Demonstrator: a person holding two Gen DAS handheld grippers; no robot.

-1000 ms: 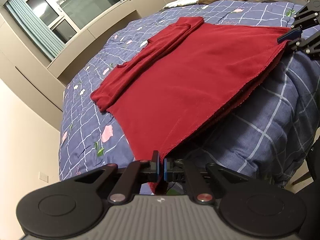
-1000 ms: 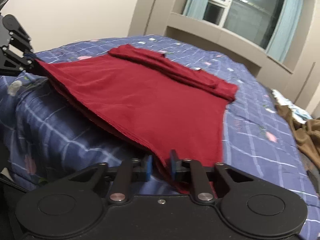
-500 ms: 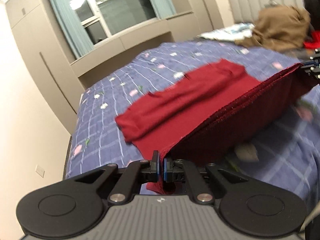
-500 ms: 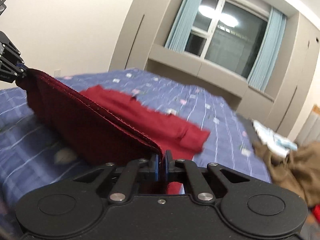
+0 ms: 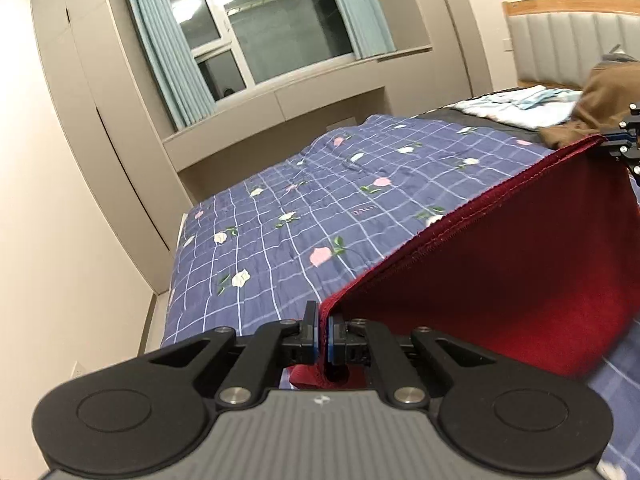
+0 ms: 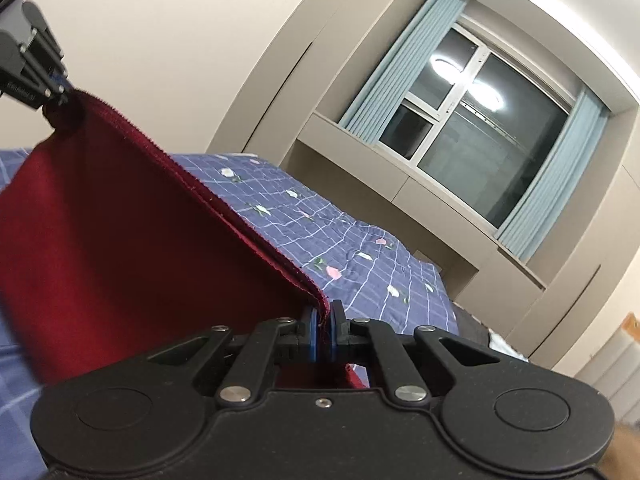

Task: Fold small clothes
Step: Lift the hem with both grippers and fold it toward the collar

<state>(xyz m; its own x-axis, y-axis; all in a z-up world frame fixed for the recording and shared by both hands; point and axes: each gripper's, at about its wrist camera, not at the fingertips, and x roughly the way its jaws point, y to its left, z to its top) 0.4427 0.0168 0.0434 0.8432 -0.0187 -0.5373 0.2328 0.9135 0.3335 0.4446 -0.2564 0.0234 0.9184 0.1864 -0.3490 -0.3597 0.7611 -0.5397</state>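
A dark red knit garment [image 5: 500, 280], soft and matte with a stitched hem, hangs stretched taut above a bed [image 5: 300, 216] between two black hand-held grippers. The left hand-held gripper [image 5: 323, 334] has its blue-padded jaws closed tight on one corner of the hem; the right hand-held gripper [image 6: 324, 334] is likewise clamped on the opposite corner. The bed wears a blue quilted cover with a white grid and small flowers. A crumpled brown garment [image 5: 600, 96] lies near the padded headboard [image 5: 560, 40].
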